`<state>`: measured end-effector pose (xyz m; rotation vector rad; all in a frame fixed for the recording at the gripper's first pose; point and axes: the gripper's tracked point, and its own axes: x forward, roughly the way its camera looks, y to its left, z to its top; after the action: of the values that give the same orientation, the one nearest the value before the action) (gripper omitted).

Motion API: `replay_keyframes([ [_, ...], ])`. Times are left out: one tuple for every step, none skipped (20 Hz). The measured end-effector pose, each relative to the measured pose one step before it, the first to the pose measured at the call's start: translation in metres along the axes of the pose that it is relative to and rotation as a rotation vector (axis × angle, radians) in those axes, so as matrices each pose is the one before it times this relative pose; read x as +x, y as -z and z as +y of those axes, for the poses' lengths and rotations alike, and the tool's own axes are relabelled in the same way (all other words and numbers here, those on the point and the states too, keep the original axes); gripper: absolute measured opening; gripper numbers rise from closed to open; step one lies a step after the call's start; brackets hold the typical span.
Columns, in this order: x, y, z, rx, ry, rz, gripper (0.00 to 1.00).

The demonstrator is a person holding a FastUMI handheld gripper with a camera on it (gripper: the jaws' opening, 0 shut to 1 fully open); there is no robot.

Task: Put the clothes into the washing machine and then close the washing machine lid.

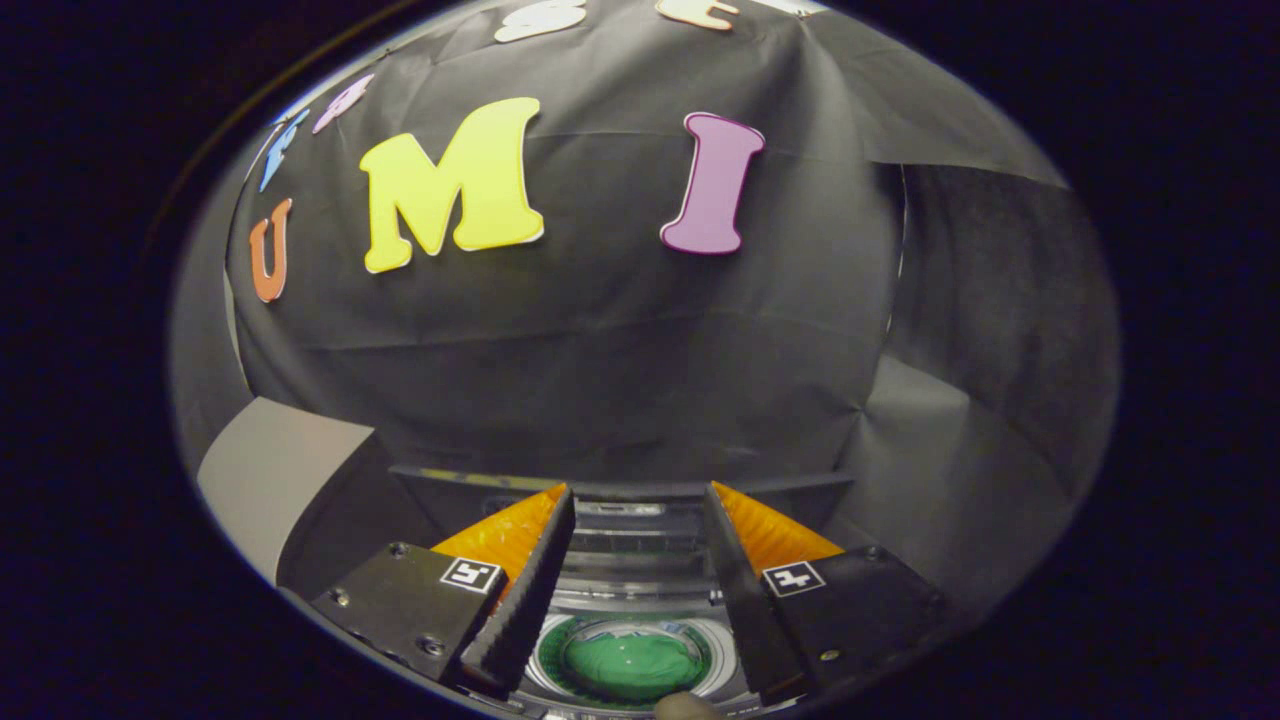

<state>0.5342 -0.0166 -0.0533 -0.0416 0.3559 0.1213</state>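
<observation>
My gripper (638,492) is open above a small top-loading washing machine (640,590), and nothing is held between its fingers. Below and between the fingers lies the round drum opening (545,660) with a green garment (632,662) inside it. Beyond the fingertips a dark flat band (800,485) runs across the back of the machine; I cannot tell whether it is the raised lid or the control panel. The fingers hide the machine's left and right sides.
A grey panel (275,480) stands to the left of the machine. The booth's black cloth wall (620,350) rises close behind it and wraps round on the right. A small rounded brownish thing (686,706) shows at the near rim of the drum.
</observation>
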Motion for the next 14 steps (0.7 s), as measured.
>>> replay_keyframes([
  [0.00681, -0.00736, 0.00356, -0.0037, 0.00069, -0.00286, 0.81],
  [0.00789, -0.00351, 0.00328, -0.00186, -0.00146, -0.00026, 0.81],
  [0.00503, -0.00117, 0.00133, 0.00155, 0.00125, 0.00484, 0.81],
  [0.00623, -0.00093, 0.0026, 0.00341, 0.00169, 0.01056, 0.81],
  [0.00669, 0.00077, 0.00335, 0.00363, 0.00115, 0.00781, 0.81],
  [0.00653, 0.00069, 0.00136, 0.00104, 0.00238, 0.00933, 0.81],
  [0.00733, 0.00005, 0.00061, 0.00009, 0.00391, 0.0071, 0.81],
  [0.00625, 0.00117, 0.0007, -0.00369, 0.00314, 0.00685, 0.81],
  [0.00603, 0.00075, 0.00159, -0.00265, -0.00065, 0.00434, 0.81],
  [0.00537, 0.00027, 0.00129, -0.00127, 0.00195, 0.00256, 0.81],
  [0.00419, 0.00212, 0.00026, -0.00582, 0.00696, 0.0061, 0.81],
  [0.00451, 0.00184, -0.00017, -0.00872, 0.00881, 0.00432, 0.81],
  [0.00547, 0.0038, 0.00033, -0.00433, 0.01119, 0.00655, 0.81],
  [0.00214, 0.00337, 0.00112, -0.00094, -0.00057, 0.00589, 0.81],
])
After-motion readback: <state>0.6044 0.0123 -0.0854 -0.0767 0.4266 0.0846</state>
